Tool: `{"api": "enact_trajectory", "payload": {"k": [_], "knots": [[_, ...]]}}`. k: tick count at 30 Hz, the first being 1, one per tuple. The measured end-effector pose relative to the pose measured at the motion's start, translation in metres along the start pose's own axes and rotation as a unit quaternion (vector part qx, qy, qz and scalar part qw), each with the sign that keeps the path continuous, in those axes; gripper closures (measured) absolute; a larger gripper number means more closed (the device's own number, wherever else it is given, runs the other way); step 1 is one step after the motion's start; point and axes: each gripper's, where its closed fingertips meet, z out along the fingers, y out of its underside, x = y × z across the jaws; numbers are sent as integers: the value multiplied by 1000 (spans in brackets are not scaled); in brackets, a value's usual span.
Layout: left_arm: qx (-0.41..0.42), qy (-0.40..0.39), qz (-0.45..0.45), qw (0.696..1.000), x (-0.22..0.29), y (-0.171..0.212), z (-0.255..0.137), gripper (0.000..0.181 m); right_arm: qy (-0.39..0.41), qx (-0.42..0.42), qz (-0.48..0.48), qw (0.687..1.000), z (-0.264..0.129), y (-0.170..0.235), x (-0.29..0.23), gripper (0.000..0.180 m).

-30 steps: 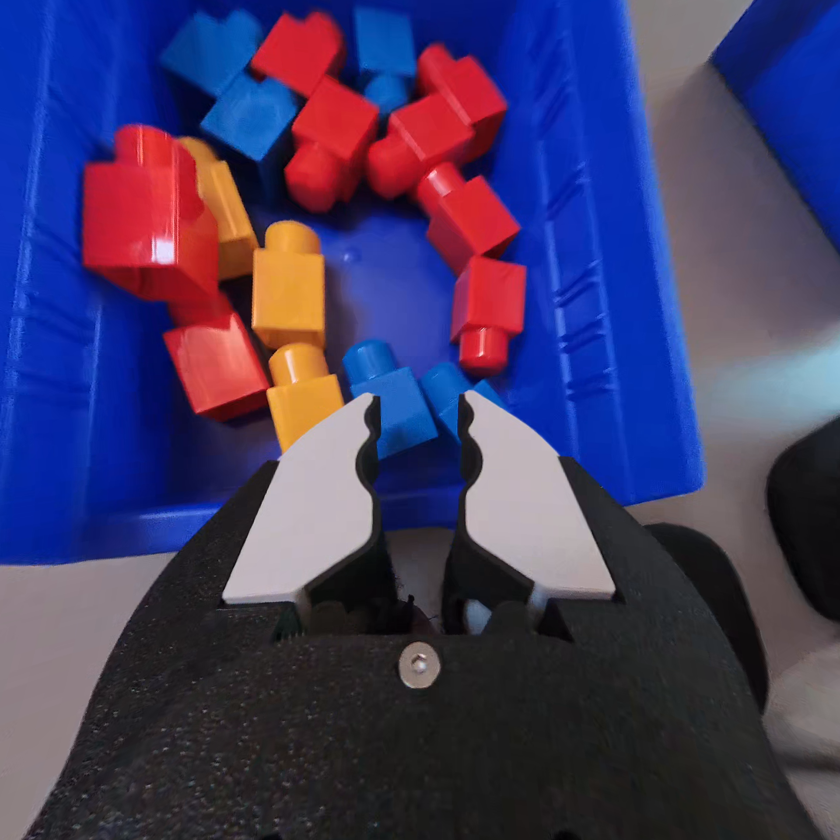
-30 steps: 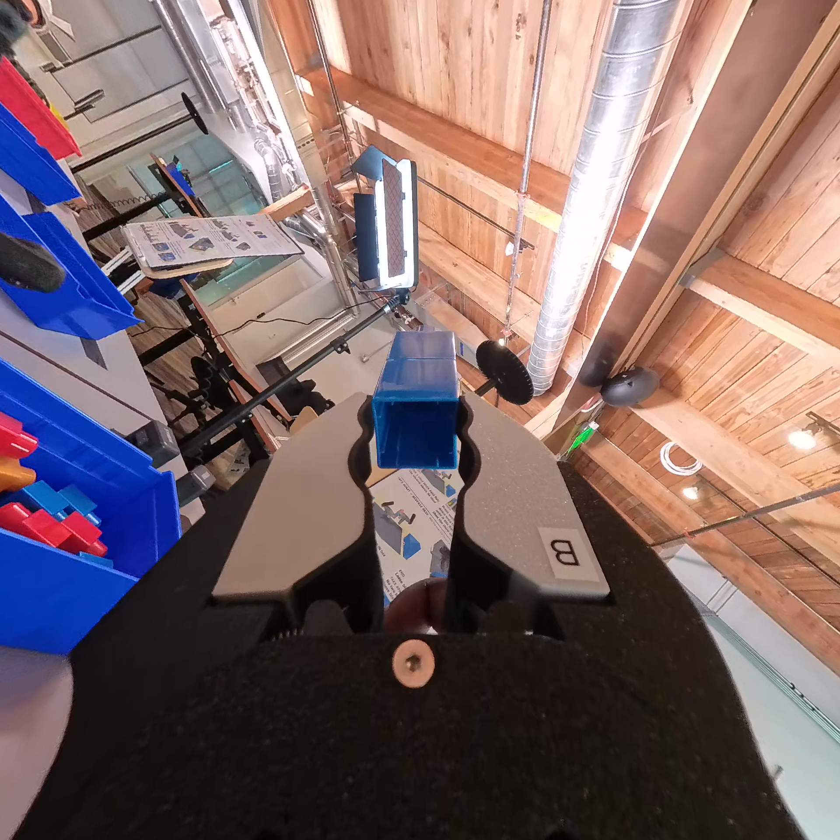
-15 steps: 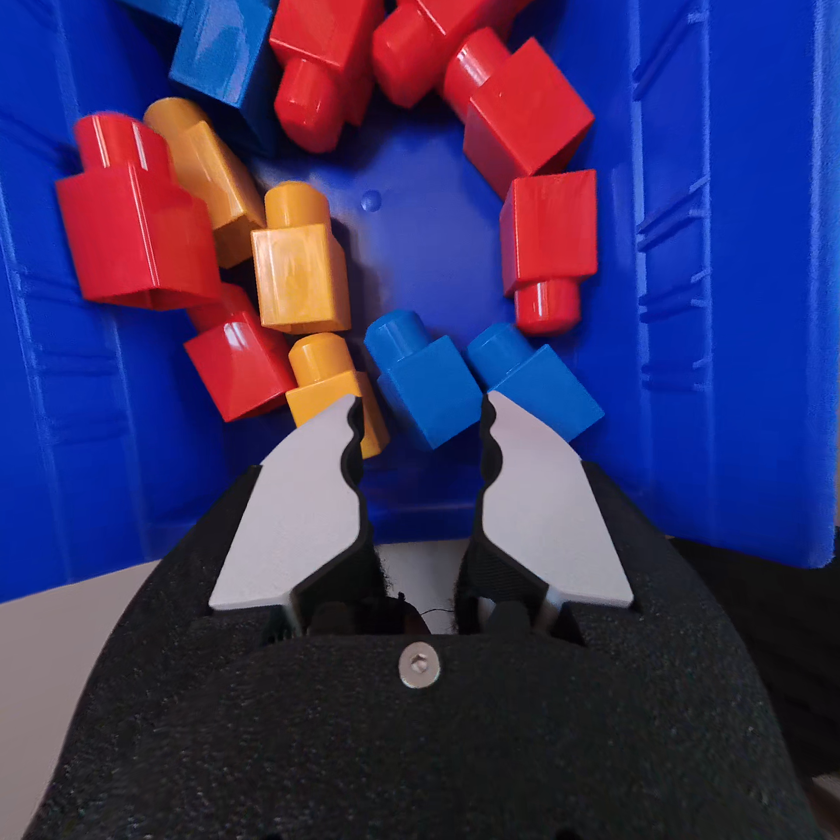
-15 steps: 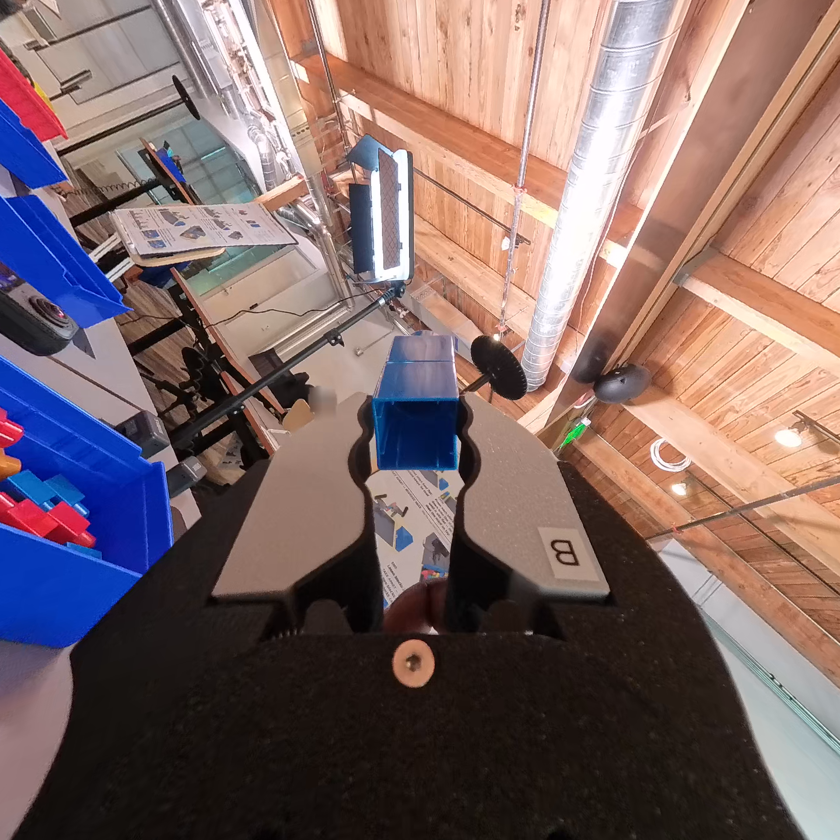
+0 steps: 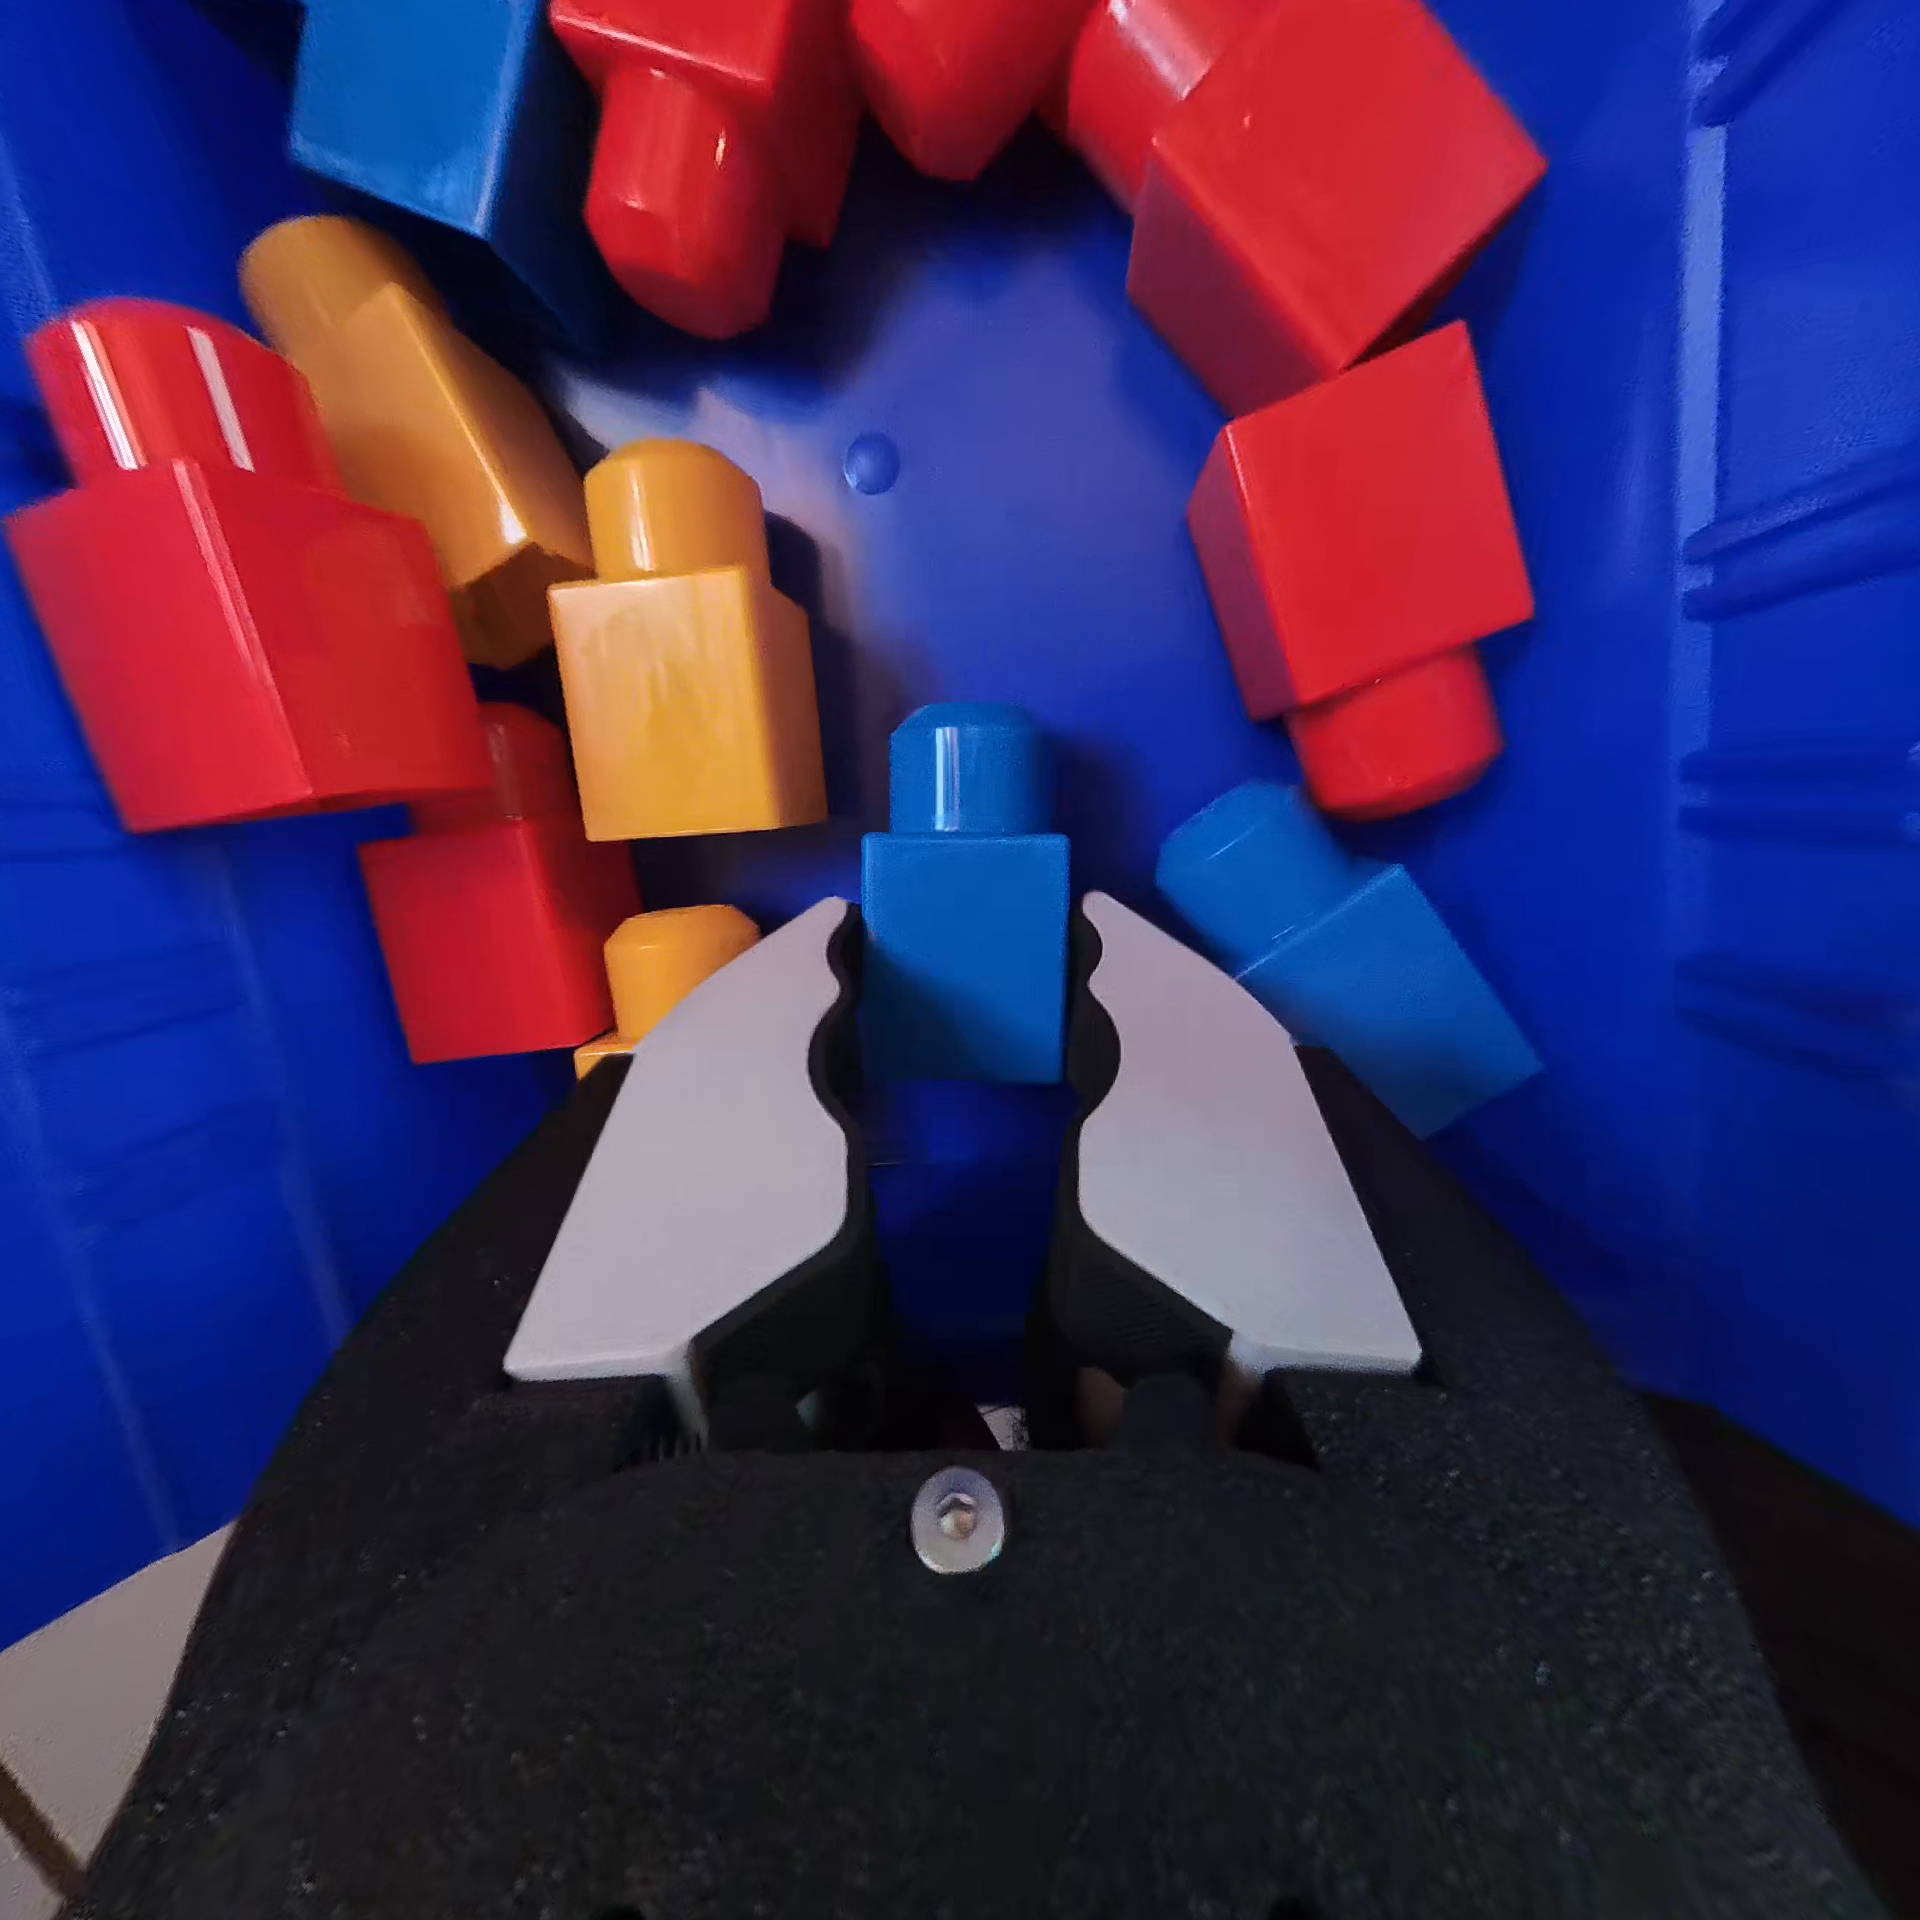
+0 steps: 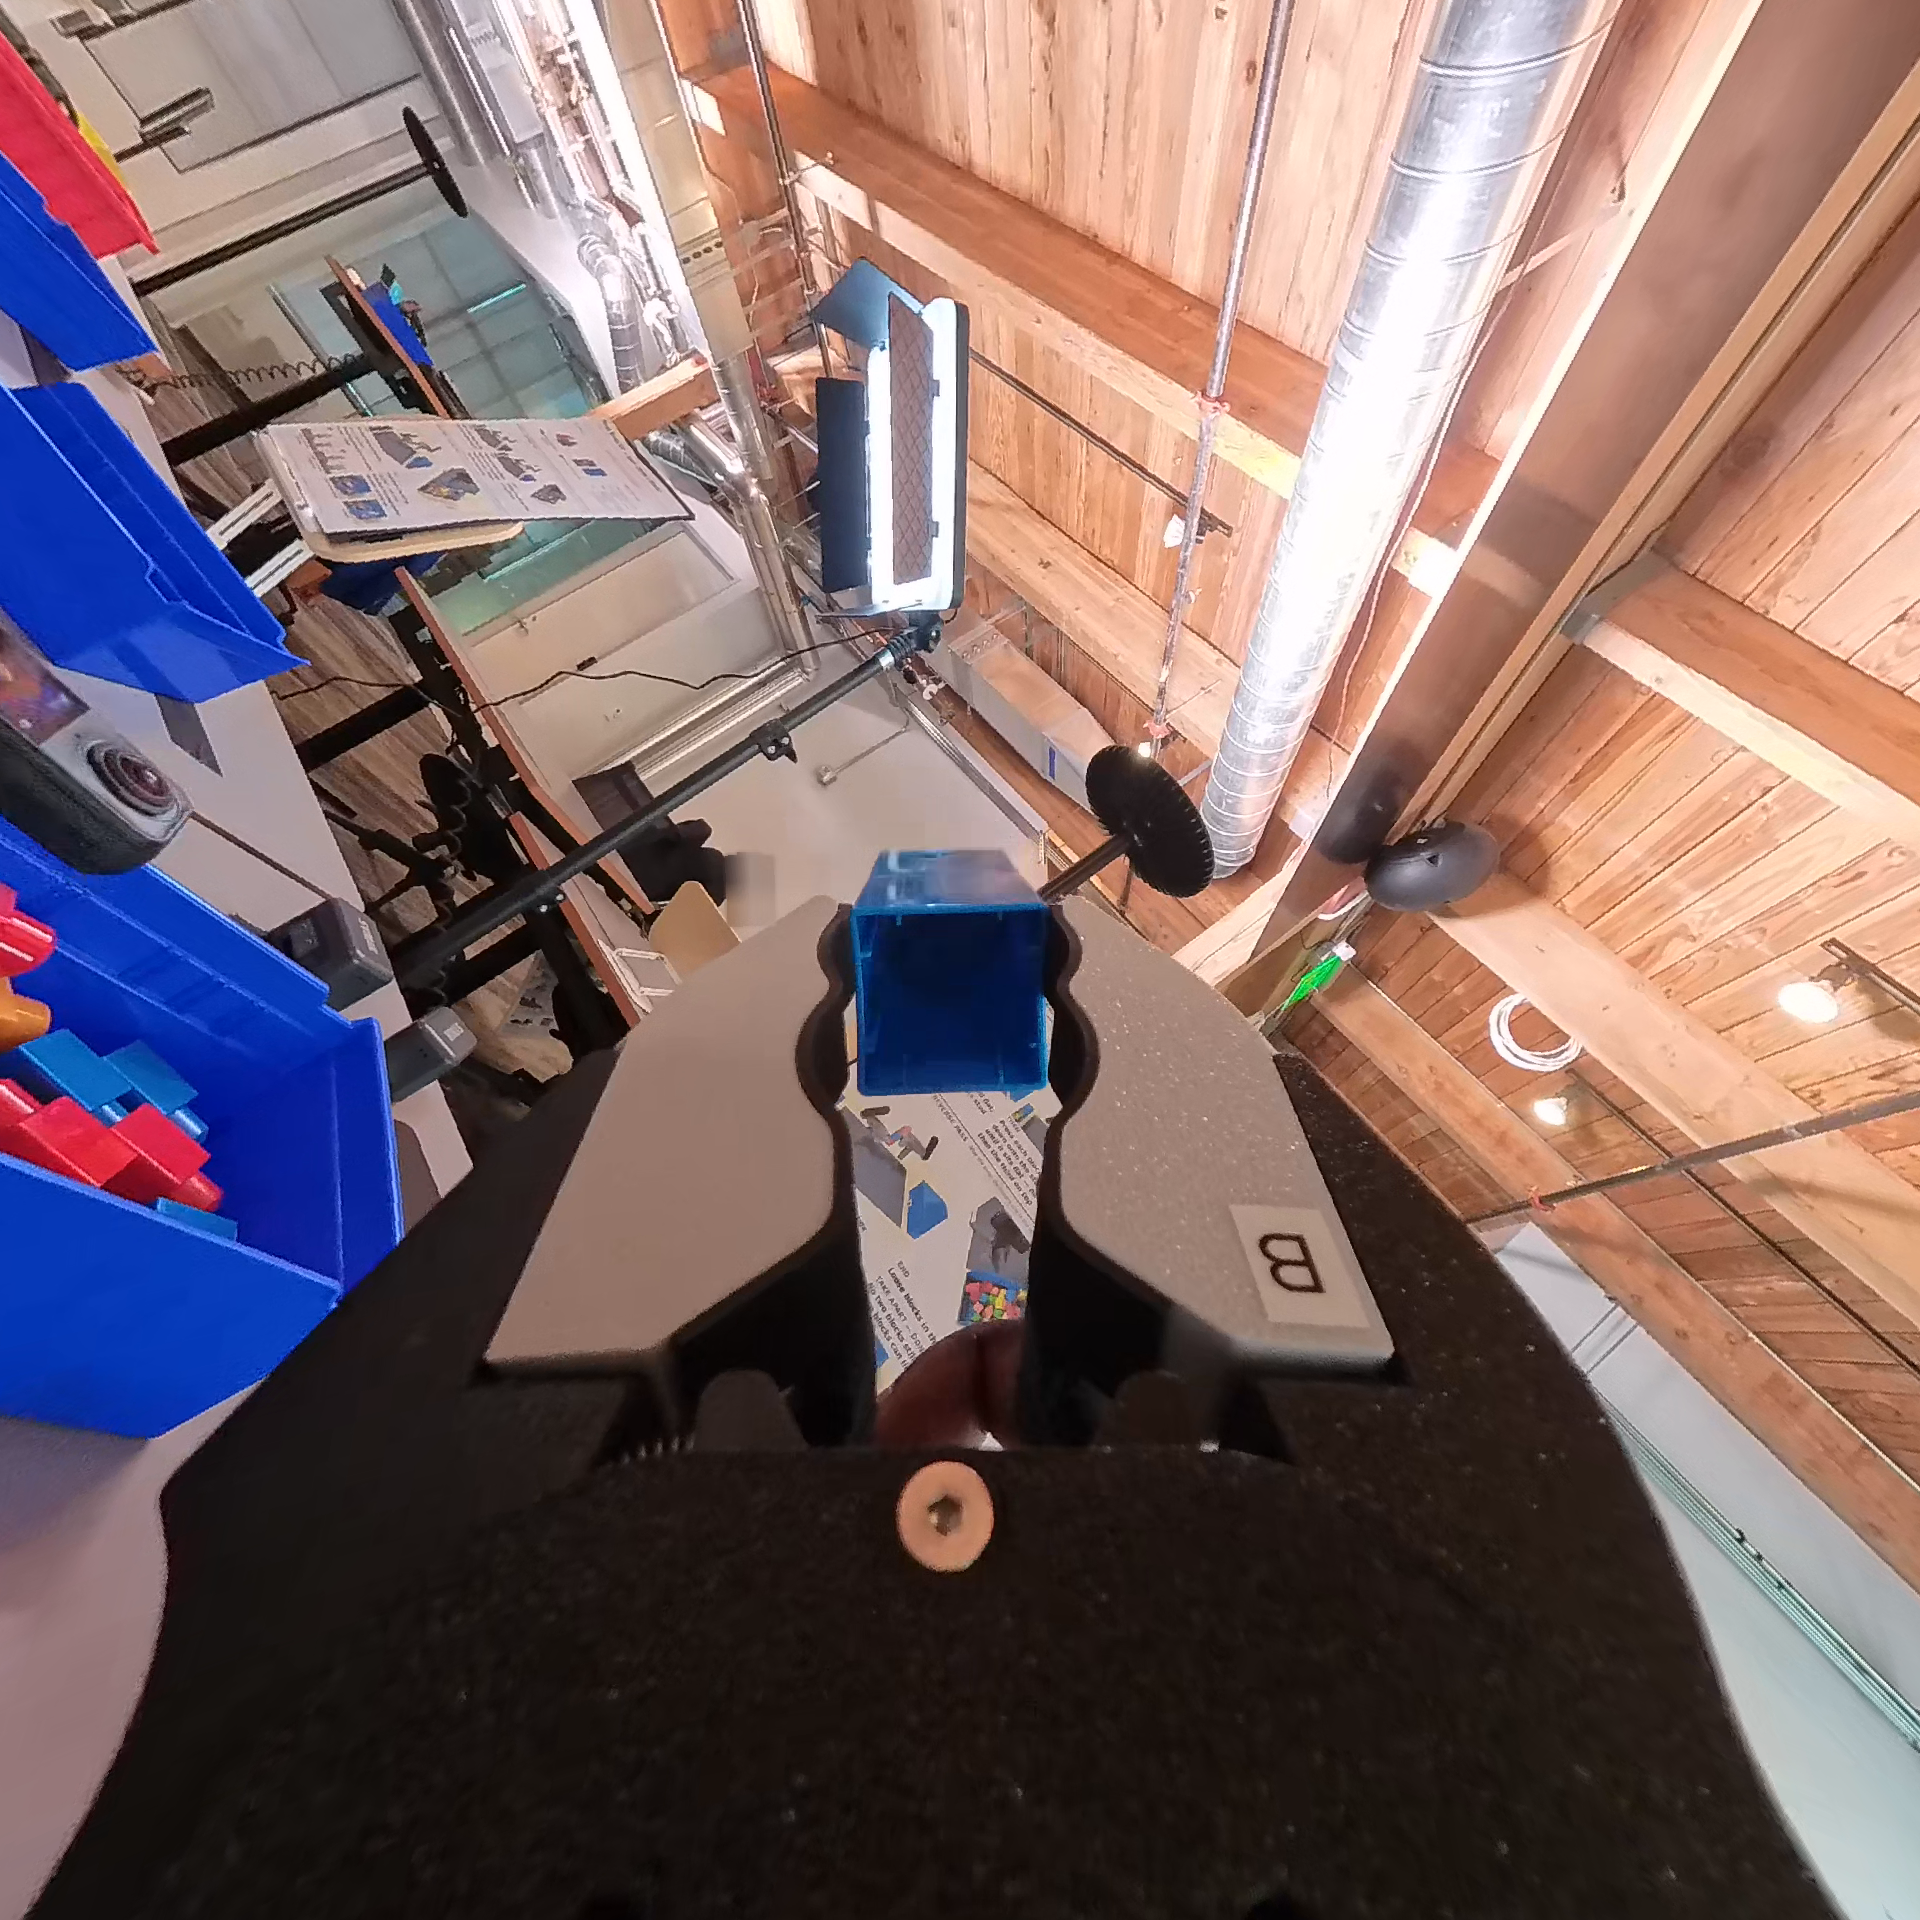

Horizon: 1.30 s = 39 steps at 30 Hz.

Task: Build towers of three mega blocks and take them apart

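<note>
In the left wrist view, the left gripper sits in the bin, its jaws hugging a blue block whose stud points straight ahead, along the fingers. I count six red, three orange and three blue blocks. In the right wrist view, the right gripper clamps another blue block, hollow end toward the camera, raised toward the ceiling.

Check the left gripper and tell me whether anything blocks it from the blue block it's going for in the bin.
Nothing visible does. The blue block already sits between the left gripper fingers, stud pointing away. The orange block and second blue block lie just outside the fingers, crowding the sides only.
</note>
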Motion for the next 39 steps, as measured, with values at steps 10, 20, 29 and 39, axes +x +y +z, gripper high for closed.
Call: {"api": "enact_trajectory", "payload": {"k": [10, 20, 29, 39], "knots": [[468, 198, -143, 849, 3, -101, -130, 144, -39, 24, 118, 992, 4, 0, -7, 145], [669, 566, -315, 364, 38, -166, -343, 145, 3, 120, 163, 979, 28, -41, -37, 145], [528, 724, -335, 291, 103, -189, -353, 145, 20, 158, 63, 985, 12, -70, -31, 146], [522, 738, -268, 333, 125, -184, -360, 145, 31, 159, 2, 987, 6, -75, -29, 145]]}}
